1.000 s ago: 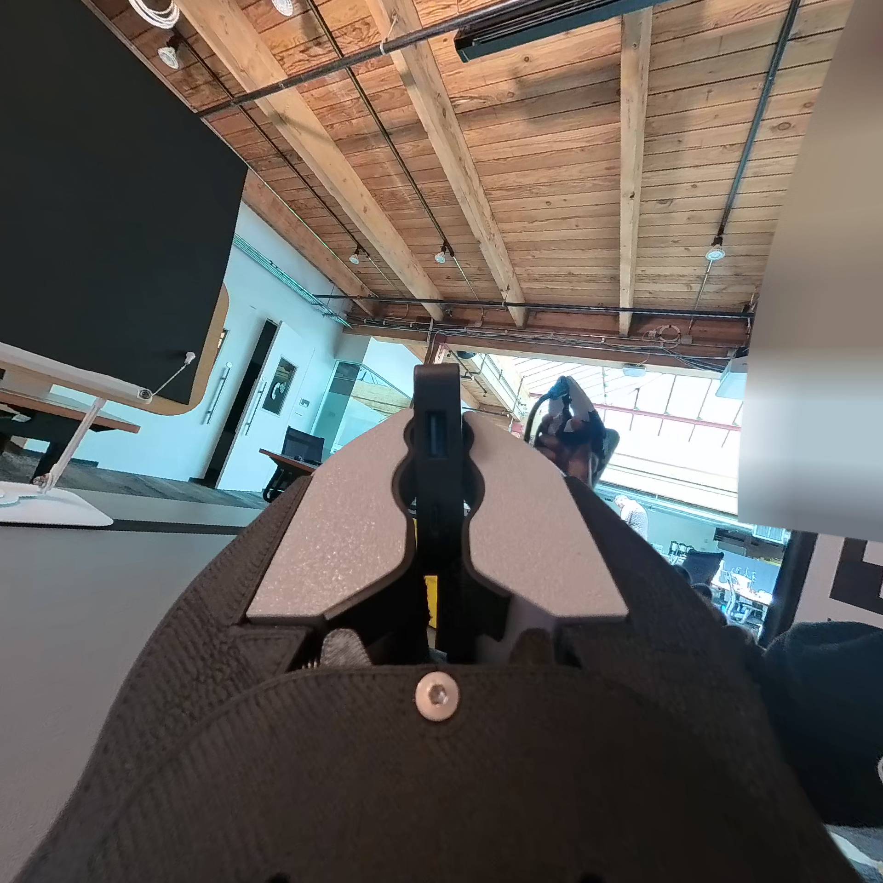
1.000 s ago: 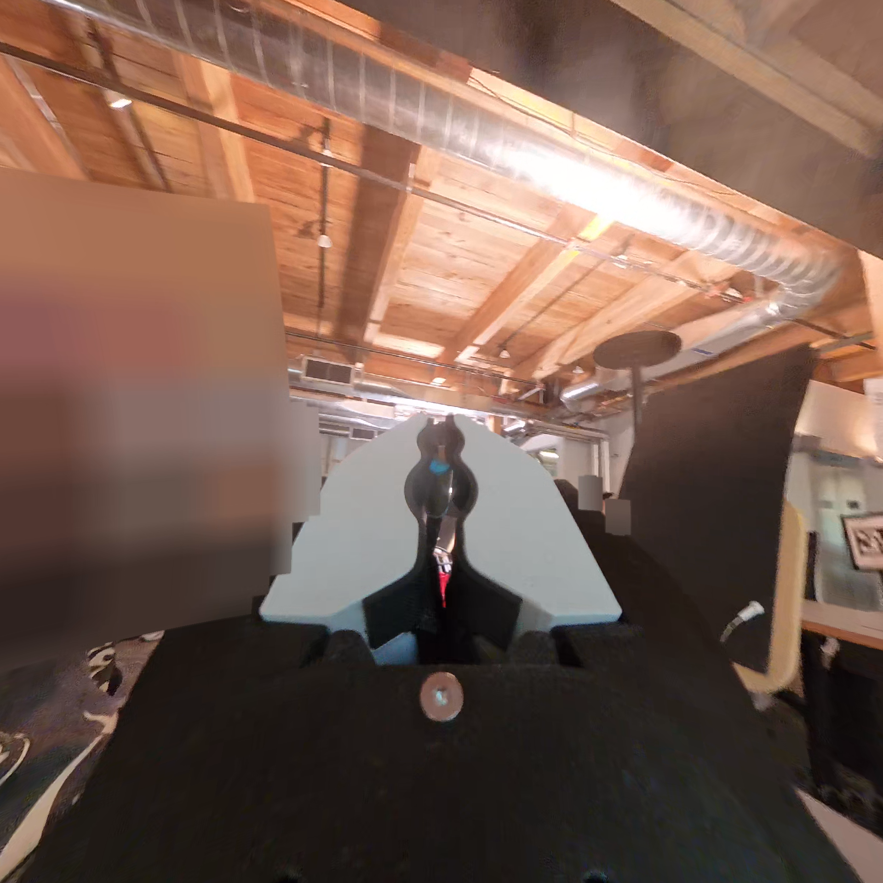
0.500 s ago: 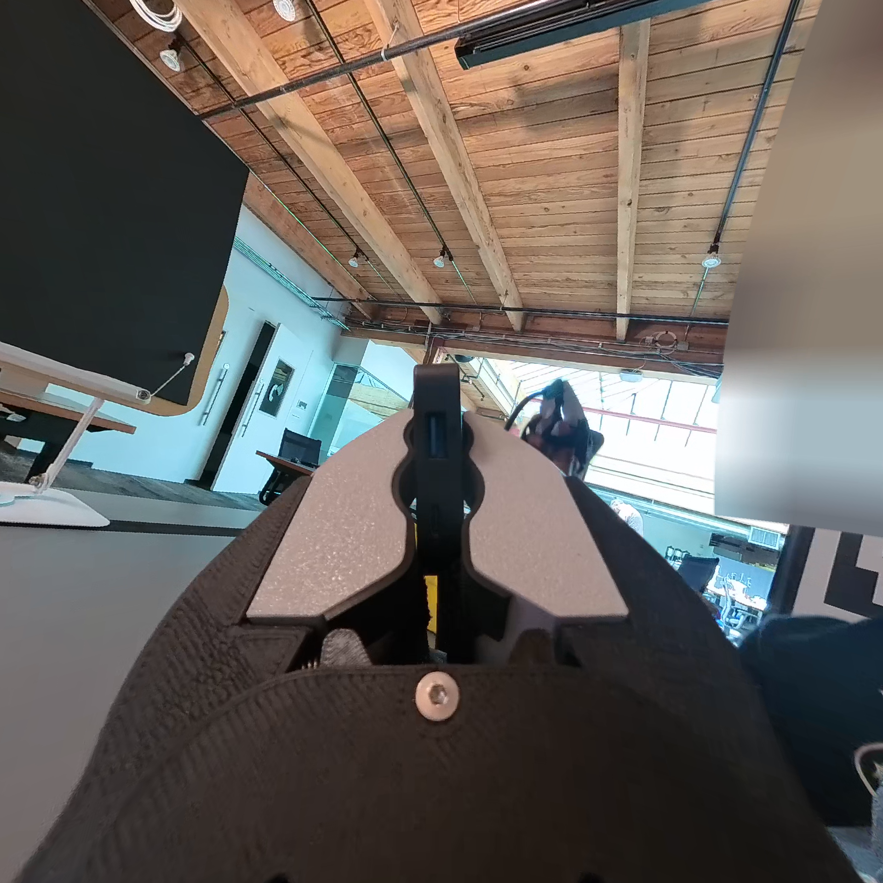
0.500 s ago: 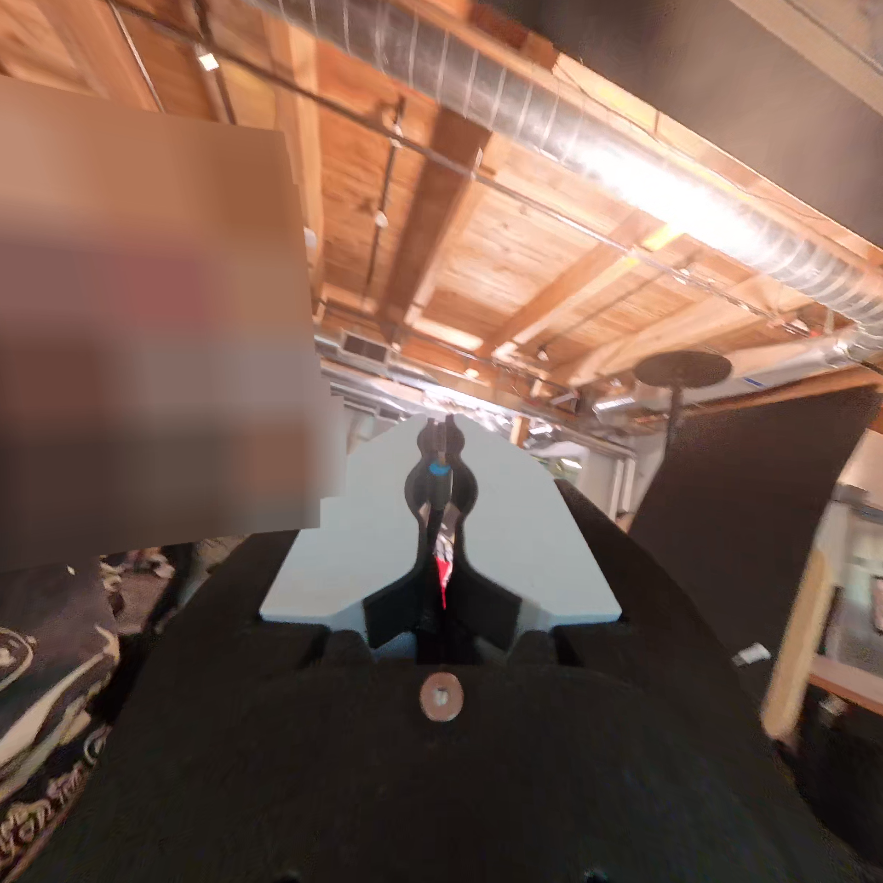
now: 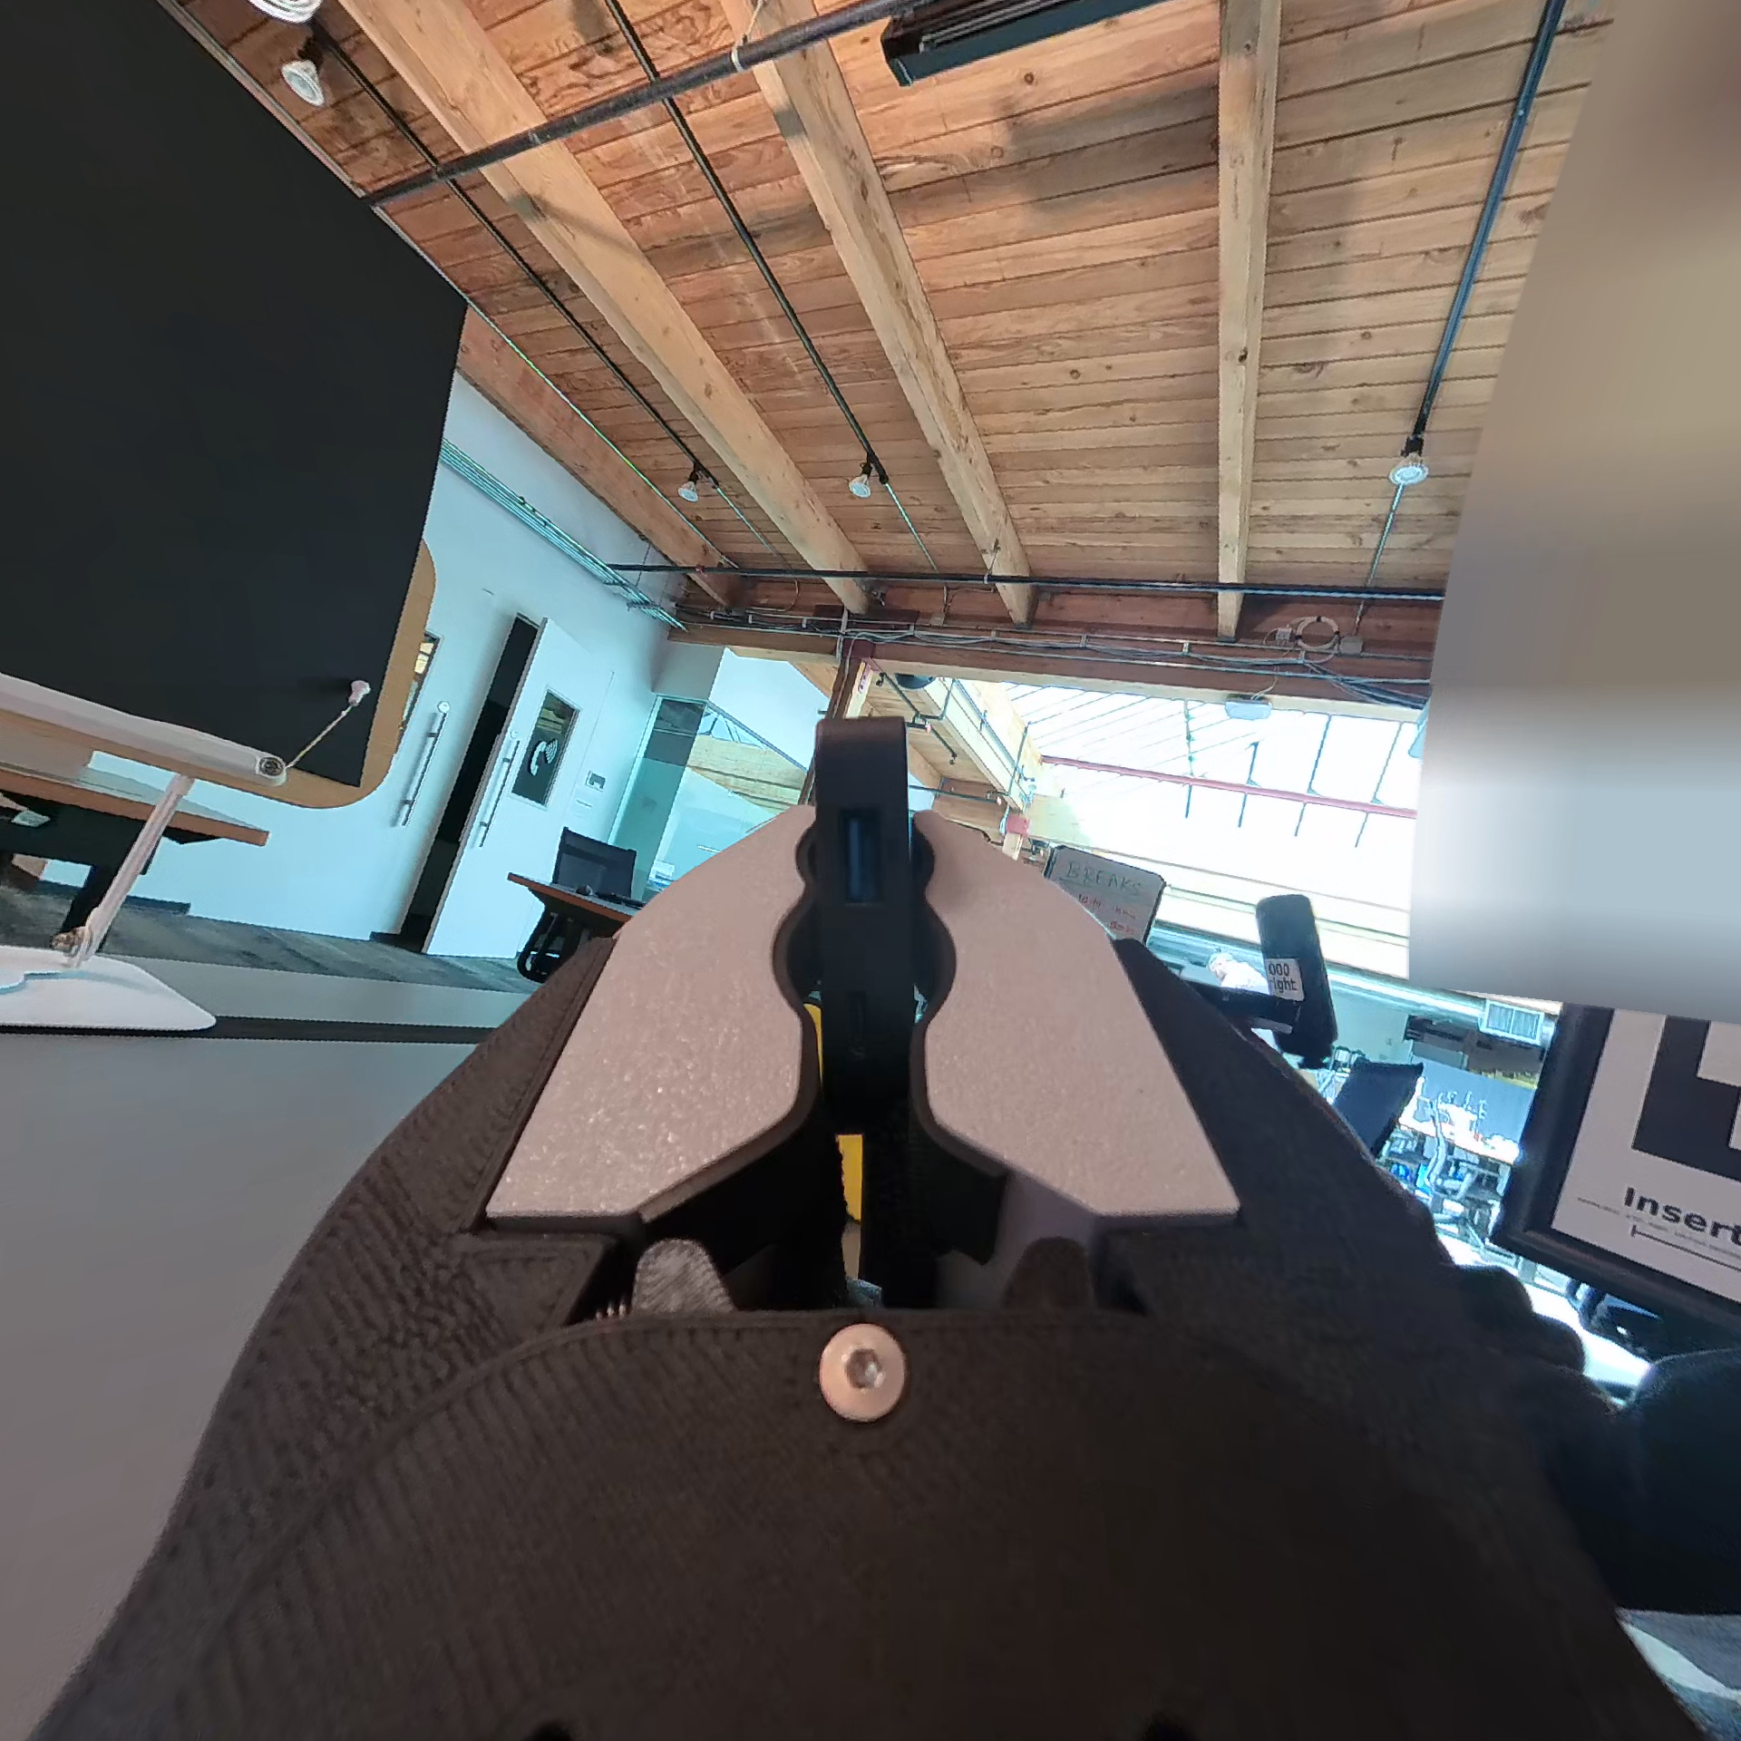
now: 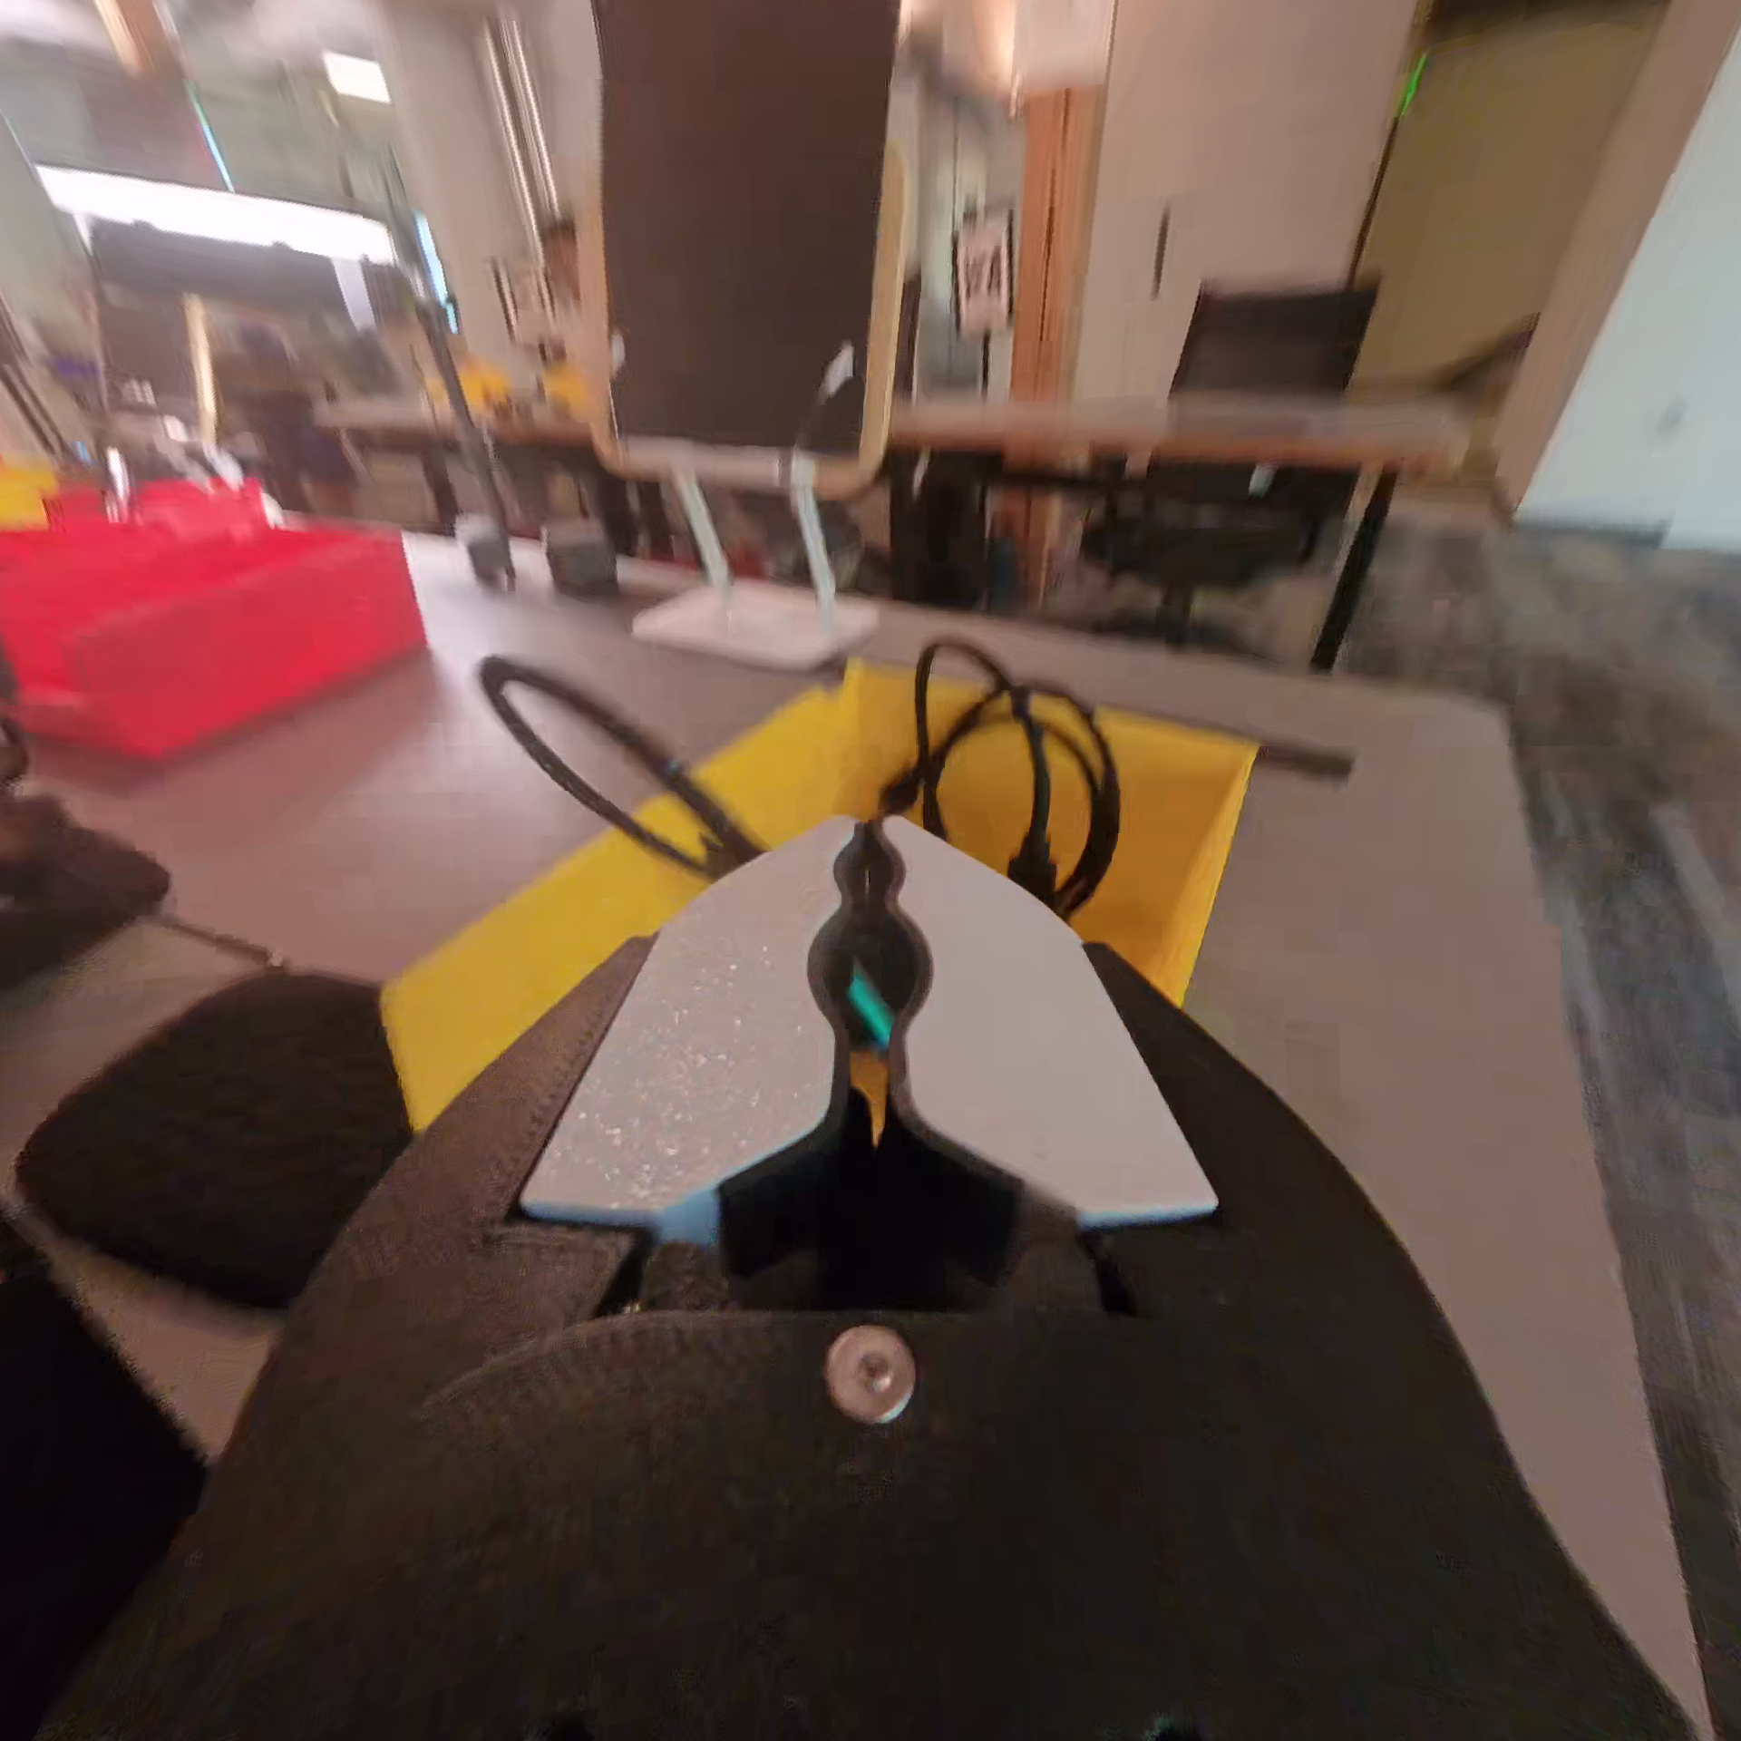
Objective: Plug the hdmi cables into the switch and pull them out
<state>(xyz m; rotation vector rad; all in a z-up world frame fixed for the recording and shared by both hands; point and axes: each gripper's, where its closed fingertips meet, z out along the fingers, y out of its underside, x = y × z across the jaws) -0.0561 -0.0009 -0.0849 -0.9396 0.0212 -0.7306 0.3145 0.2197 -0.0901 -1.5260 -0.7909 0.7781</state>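
Blurring right view; switch (image 5: 862,876) mostly hidden between fingers (image 5: 1036,1017).

The left wrist view sits low by the grey surface (image 5: 188,1225), tilted up toward the wooden ceiling (image 5: 942,283). The right wrist view, motion-blurred, looks forward and down, close over a yellow bin (image 6: 1178,848). Both catch a dark panel (image 5: 188,377) on a white stand.

Right gripper (image 6: 868,829) swung down from ceiling toward yellow bin (image 6: 1182,848) holding cables (image 6: 1032,782).
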